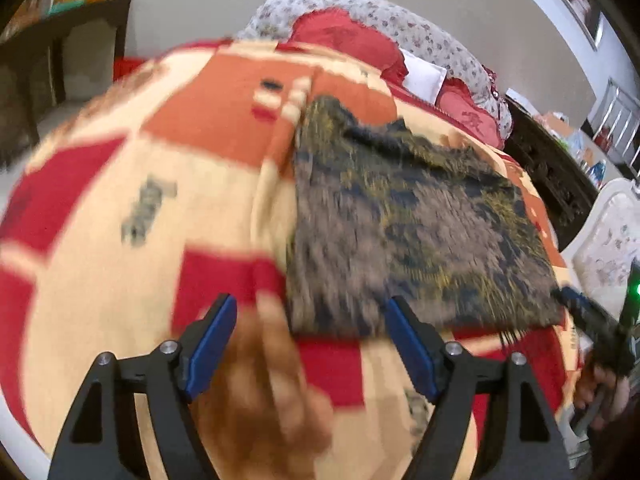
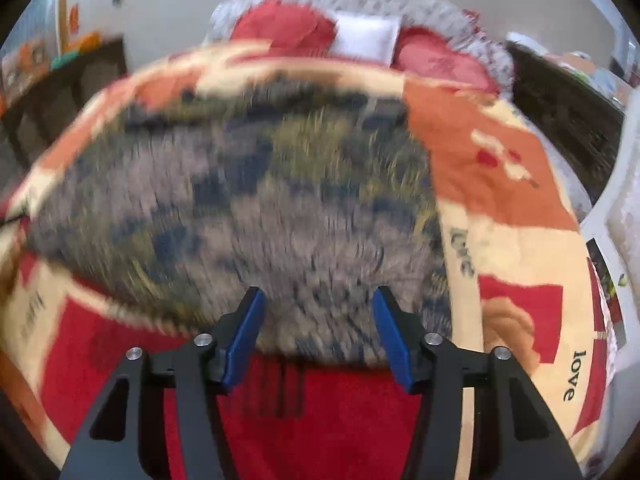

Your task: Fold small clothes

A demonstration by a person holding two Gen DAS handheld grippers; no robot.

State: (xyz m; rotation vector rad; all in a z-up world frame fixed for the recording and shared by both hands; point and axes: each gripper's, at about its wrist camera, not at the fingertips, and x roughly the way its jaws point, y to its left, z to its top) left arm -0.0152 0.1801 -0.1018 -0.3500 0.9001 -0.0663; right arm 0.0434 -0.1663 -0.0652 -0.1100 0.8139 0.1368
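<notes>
A: Red, orange and cream patches cover the blanket (image 1: 132, 152), which is spread over the whole bed (image 1: 16, 436). Small dark motifs and the word "love" are printed on it.

B: And at the far end?

A: Floral bedding (image 1: 420, 28) is heaped up there, with red pillows (image 1: 340, 36) and one white pillow (image 1: 424, 72) against it.

B: Where is the garment?

A: A dark fuzzy cloth (image 1: 412, 232), brownish grey with navy and yellow flecks, lies flat on the blanket as a rough rectangle. In the left wrist view it sits to the right of centre, its near edge level with the blue pads.

B: The left hand-held gripper (image 1: 310, 340)?

A: Jaws wide apart, nothing between them but blanket; the right-hand pad is at the cloth's near edge.

B: And the right hand-held gripper (image 2: 318, 332)?

A: Jaws parted at a middling width over the cloth's near edge. Blur hides whether the pads touch it. No pinch shows.
</notes>
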